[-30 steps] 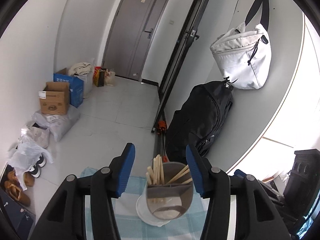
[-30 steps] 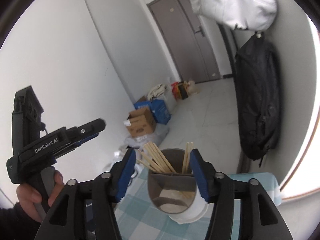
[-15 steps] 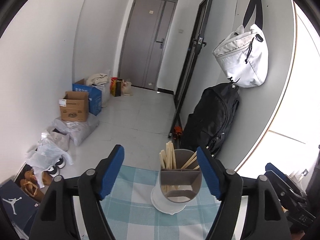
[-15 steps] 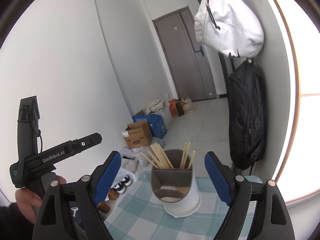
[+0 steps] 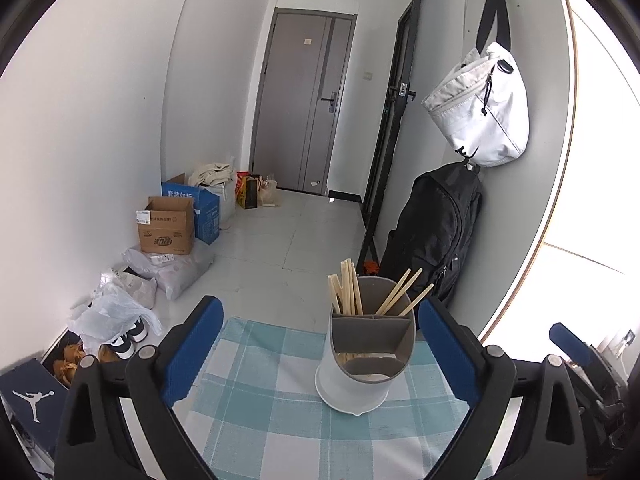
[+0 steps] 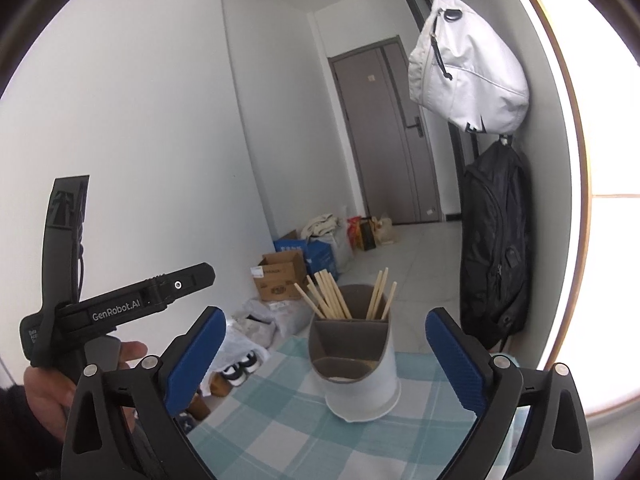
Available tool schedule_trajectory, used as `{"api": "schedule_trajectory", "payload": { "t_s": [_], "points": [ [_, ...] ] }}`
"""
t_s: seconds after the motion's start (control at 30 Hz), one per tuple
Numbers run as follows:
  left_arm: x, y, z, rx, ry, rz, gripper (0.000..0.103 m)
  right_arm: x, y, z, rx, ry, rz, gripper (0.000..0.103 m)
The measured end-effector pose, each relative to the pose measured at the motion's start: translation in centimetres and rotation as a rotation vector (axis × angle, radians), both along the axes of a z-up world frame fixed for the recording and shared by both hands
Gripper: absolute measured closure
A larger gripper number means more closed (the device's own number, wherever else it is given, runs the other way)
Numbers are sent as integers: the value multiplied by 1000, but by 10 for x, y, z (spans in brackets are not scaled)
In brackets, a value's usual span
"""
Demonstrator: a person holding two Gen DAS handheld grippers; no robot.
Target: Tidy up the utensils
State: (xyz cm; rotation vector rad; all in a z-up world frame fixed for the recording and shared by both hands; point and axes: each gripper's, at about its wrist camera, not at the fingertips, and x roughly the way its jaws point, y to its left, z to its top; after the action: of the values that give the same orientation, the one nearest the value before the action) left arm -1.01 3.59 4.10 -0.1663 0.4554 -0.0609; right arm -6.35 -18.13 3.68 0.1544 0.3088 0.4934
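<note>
While both sets of blue-padded jaws stand wide apart with nothing between the pads, the left gripper (image 5: 320, 344) and the right gripper (image 6: 324, 350) each face a utensil holder (image 5: 366, 354) without touching it. This grey-and-white holder stands upright on a worktop covered by a blue checked cloth (image 5: 264, 392). Wooden chopsticks (image 5: 346, 288) lean in its two rear compartments; its front compartment shows none. Beyond, a black backpack (image 5: 436, 232) hangs under a white bag (image 5: 484, 116), and cardboard boxes (image 5: 166, 226) sit on the floor.
</note>
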Motion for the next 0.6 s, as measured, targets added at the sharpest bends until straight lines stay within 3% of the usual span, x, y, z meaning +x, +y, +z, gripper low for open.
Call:
{"api": "schedule_trajectory", "payload": {
  "t_s": [0.27, 0.6],
  "points": [
    [3, -2, -21, 24, 4, 24, 7, -9, 3, -16, -27, -39, -3, 0],
    [13, -5, -45, 36, 45, 35, 7, -8, -5, -33, 1, -10, -23, 0]
  ]
}}
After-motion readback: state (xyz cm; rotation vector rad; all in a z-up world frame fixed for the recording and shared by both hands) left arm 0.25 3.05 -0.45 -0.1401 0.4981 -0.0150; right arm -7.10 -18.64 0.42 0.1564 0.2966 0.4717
